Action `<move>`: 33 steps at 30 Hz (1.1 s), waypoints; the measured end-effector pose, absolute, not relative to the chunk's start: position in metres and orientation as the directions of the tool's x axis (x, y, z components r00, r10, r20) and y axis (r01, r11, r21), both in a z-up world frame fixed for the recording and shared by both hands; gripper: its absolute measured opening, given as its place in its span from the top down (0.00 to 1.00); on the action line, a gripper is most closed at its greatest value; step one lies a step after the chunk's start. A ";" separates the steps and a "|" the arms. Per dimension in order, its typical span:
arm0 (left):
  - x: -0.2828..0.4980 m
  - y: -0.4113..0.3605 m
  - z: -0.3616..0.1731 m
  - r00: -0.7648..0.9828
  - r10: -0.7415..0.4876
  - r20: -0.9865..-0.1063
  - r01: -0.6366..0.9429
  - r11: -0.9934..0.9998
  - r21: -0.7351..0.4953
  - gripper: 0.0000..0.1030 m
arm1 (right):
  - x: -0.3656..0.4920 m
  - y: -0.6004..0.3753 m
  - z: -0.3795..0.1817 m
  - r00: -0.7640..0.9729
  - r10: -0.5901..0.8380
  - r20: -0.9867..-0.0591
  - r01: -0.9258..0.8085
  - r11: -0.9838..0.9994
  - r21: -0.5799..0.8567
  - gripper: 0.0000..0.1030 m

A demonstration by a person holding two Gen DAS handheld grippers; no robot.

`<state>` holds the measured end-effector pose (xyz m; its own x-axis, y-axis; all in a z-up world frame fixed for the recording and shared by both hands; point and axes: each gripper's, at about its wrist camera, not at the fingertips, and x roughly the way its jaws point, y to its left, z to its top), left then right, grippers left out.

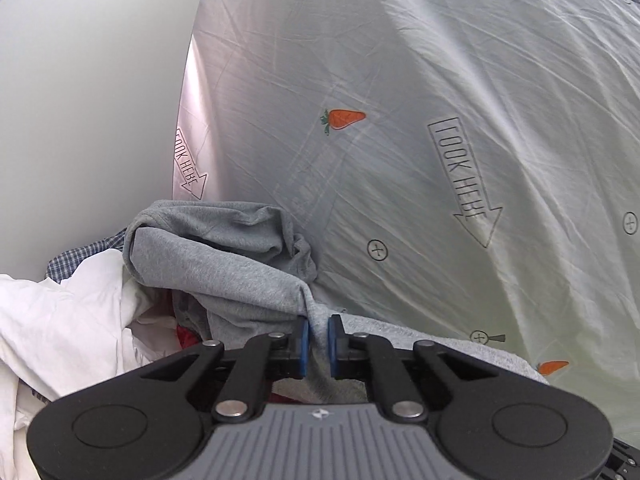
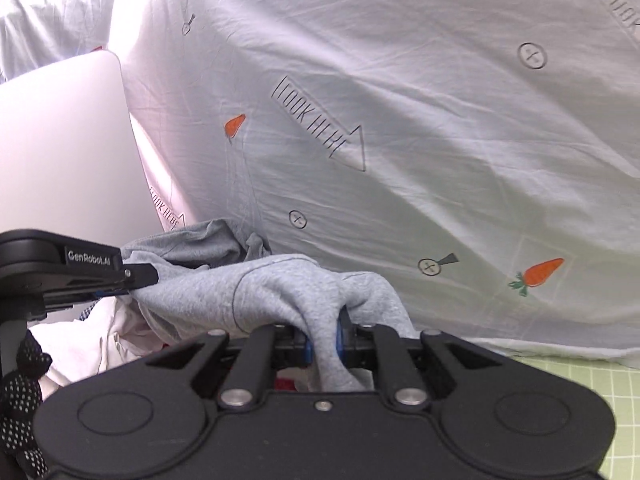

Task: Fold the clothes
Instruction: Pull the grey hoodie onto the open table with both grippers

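Note:
A grey knit garment (image 1: 224,264) hangs lifted above a heap of laundry. My left gripper (image 1: 318,334) is shut on a pinched fold of it, cloth squeezed between the blue pads. In the right wrist view the same grey garment (image 2: 256,292) stretches between both tools. My right gripper (image 2: 323,340) is shut on another bunch of that cloth, which drapes down over its jaws. The left gripper (image 2: 136,280) shows there from the side at the left, clamped on the garment's far end. A gloved hand (image 2: 24,392) holds it from below.
Beneath the garment lies white clothing (image 1: 64,320), a blue checked piece (image 1: 68,264) and something red (image 1: 188,336). A pale bed sheet (image 1: 400,120) printed with carrots and arrows fills the background. A smooth white panel (image 1: 80,100) stands at left. Green checked surface (image 2: 600,400) at lower right.

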<state>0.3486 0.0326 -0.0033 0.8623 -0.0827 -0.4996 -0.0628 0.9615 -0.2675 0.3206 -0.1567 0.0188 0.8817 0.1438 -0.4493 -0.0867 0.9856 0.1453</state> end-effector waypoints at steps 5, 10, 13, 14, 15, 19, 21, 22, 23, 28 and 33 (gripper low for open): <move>0.281 -0.011 0.009 0.854 -0.162 -0.495 0.028 0.963 -0.268 0.92 | 0.247 -0.190 0.036 0.901 0.076 -0.428 0.002 0.984 0.179 0.89; 0.215 -0.066 -0.006 0.784 -0.268 -0.560 0.132 0.953 -0.273 0.98 | 0.171 -0.240 0.023 0.887 -0.038 -0.460 0.121 0.981 0.153 0.89; 0.178 -0.100 -0.019 0.712 -0.336 -0.617 0.194 0.938 -0.288 1.00 | 0.135 -0.276 0.003 0.842 -0.095 -0.530 0.204 0.967 0.151 0.89; 0.168 -0.110 -0.024 0.688 -0.349 -0.637 0.217 0.936 -0.279 1.00 | 0.123 -0.288 -0.004 0.827 -0.113 -0.551 0.227 0.964 0.143 0.89; 0.155 -0.121 -0.031 0.656 -0.363 -0.662 0.239 0.932 -0.273 0.99 | 0.110 -0.300 -0.012 0.811 -0.131 -0.570 0.249 0.959 0.133 0.89; 0.128 -0.143 -0.053 0.549 -0.421 -0.722 0.271 0.907 -0.324 0.99 | 0.065 -0.337 -0.034 0.747 -0.181 -0.640 0.297 0.952 0.078 0.89; 0.123 -0.147 -0.055 0.521 -0.458 -0.720 0.279 0.889 -0.363 0.98 | 0.048 -0.354 -0.040 0.723 -0.195 -0.663 0.317 0.946 0.068 0.89; 0.120 -0.149 -0.054 0.511 -0.477 -0.715 0.285 0.879 -0.382 0.97 | 0.042 -0.362 -0.042 0.712 -0.199 -0.673 0.328 0.942 0.069 0.89; 0.119 -0.151 -0.053 0.511 -0.481 -0.712 0.286 0.877 -0.386 0.97 | 0.038 -0.370 -0.044 0.701 -0.212 -0.681 0.341 0.938 0.059 0.89; 0.122 -0.149 -0.037 0.585 -0.398 -0.707 0.219 0.916 -0.335 0.93 | 0.034 -0.403 -0.050 0.635 -0.248 -0.732 0.391 0.920 0.028 0.84; 0.147 -0.112 -0.040 0.593 -0.228 -0.773 0.040 0.966 -0.254 0.77 | 0.029 -0.408 -0.048 0.617 -0.279 -0.736 0.431 0.902 0.019 0.52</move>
<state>0.1470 -0.1116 -0.0403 0.5927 -0.2276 -0.7726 0.0398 0.9663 -0.2542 0.0287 -0.4084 -0.0479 0.6169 -0.2791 -0.7359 0.4312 0.9020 0.0194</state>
